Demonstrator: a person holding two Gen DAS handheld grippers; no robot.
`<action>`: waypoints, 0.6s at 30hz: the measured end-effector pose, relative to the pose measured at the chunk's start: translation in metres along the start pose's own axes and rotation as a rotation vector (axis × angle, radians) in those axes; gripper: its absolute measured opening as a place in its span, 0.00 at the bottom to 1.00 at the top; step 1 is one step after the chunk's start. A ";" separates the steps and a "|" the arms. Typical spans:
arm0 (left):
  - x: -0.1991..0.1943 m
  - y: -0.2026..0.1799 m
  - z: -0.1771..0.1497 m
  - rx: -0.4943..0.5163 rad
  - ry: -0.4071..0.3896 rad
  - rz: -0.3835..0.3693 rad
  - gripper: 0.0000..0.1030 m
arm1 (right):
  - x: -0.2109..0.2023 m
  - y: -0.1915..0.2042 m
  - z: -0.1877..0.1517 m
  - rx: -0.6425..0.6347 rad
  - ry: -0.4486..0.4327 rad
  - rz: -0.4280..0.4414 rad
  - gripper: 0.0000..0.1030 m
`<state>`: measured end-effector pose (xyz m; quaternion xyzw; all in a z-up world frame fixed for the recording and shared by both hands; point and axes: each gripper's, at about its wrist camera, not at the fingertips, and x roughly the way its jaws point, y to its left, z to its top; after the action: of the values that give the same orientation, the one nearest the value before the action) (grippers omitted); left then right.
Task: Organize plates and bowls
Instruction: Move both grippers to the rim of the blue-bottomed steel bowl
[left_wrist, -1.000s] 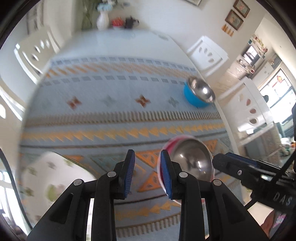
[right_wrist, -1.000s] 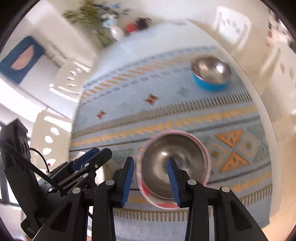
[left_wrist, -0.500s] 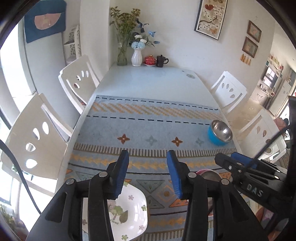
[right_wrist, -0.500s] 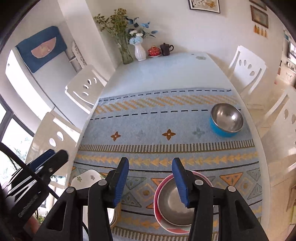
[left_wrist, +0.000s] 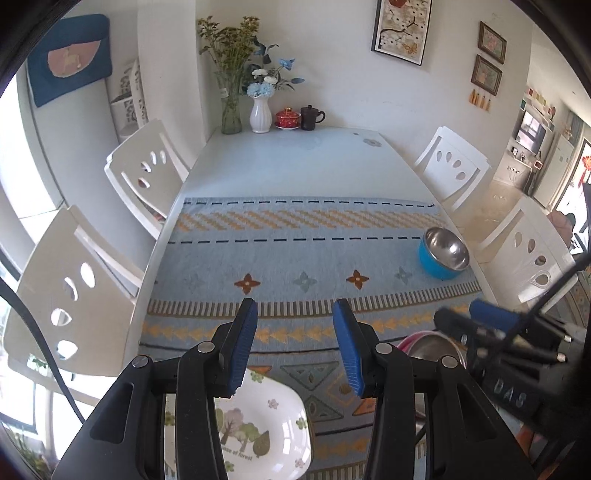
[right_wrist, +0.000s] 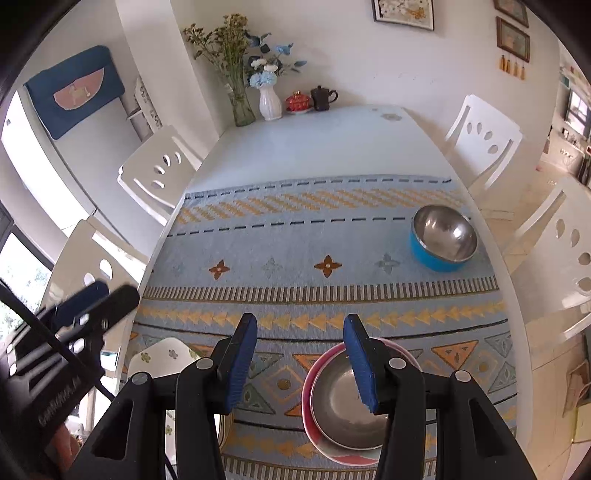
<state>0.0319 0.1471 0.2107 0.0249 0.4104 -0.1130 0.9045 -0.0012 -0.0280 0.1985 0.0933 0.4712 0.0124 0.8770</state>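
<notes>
A steel bowl (right_wrist: 343, 406) sits inside a pink-rimmed bowl (right_wrist: 308, 387) on the near edge of the patterned runner, under my right gripper (right_wrist: 300, 363), which is open and empty above it. A white square plate with a tree print (left_wrist: 258, 432) lies at the near left, under my left gripper (left_wrist: 293, 349), which is open and empty. A blue bowl with a steel inside (left_wrist: 442, 255) stands at the far right of the runner; it also shows in the right wrist view (right_wrist: 442, 238). The plate's corner shows in the right wrist view (right_wrist: 162, 356).
A long white table (left_wrist: 295, 162) carries the blue and orange runner (left_wrist: 295, 254). Vases of flowers (left_wrist: 260, 110), a red lidded cup and a dark mug stand at the far end. White chairs (left_wrist: 144, 173) line both sides.
Both grippers have pulled up and back from close over the pink-rimmed bowl. The view widened to the whole table. Both stay open and empty.
</notes>
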 end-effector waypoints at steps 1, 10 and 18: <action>0.002 -0.003 0.004 0.001 -0.002 -0.006 0.39 | 0.003 -0.003 0.001 0.001 0.022 0.010 0.46; 0.033 -0.047 0.042 0.021 -0.010 -0.007 0.39 | 0.034 -0.056 0.024 0.027 0.104 0.003 0.46; 0.095 -0.105 0.081 0.046 0.028 -0.032 0.40 | 0.066 -0.126 0.052 0.116 0.119 0.042 0.46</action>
<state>0.1287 0.0165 0.1982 0.0409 0.4206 -0.1367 0.8960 0.0701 -0.1524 0.1505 0.1528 0.5201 0.0092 0.8403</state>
